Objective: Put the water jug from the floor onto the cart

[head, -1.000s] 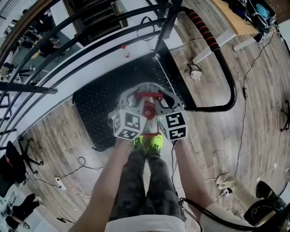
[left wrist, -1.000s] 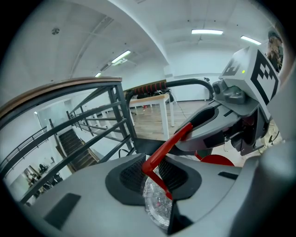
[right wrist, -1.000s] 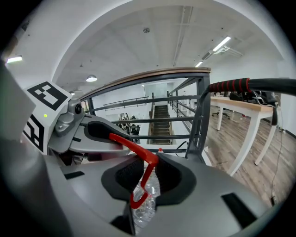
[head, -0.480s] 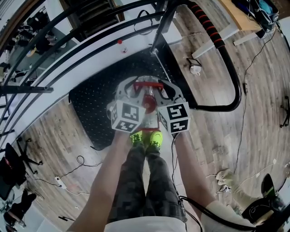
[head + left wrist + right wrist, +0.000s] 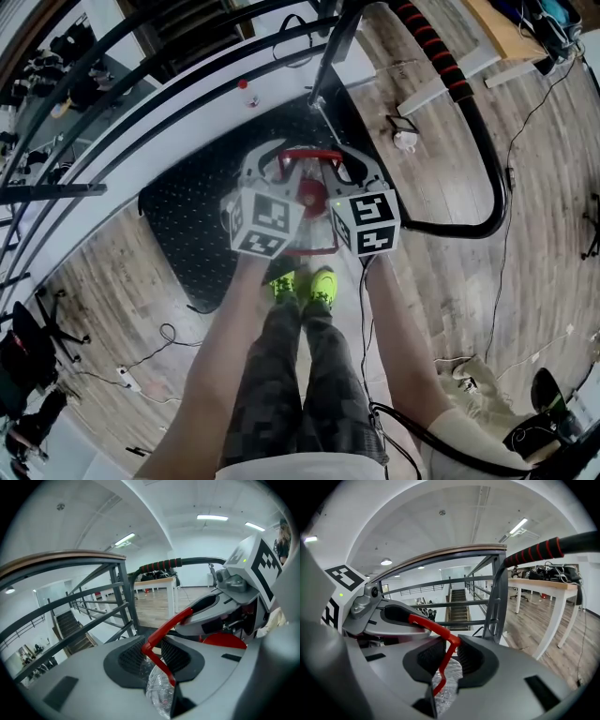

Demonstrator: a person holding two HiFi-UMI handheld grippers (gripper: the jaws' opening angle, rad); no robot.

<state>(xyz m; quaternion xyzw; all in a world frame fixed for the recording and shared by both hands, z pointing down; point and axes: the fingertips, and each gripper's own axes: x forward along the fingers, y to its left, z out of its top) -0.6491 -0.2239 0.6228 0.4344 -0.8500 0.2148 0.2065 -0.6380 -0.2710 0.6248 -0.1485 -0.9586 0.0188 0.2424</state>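
1. The left gripper [image 5: 272,171] has its jaws nearly closed. They pinch the left end of the thin red handle [image 5: 165,630]. Nothing else sits between them.
2. In the middle is the water jug [image 5: 307,194], with its red cap on top. It hangs from the handle over the near edge of the black cart [image 5: 183,211], just in front of the person's green shoes [image 5: 302,286]. I cannot tell if its bottom touches the cart yet.
3. The jug is big and clear. If it is full of water, it is likely heavy and may swing. Its sides look thin, crinkly and slippery. The stiff handle looks like the best place to hold it, with one gripper at each end.
4. The right gripper [image 5: 349,171] does the same job. Its jaws are nearly closed on the right end of the handle, with the clear plastic just below them.
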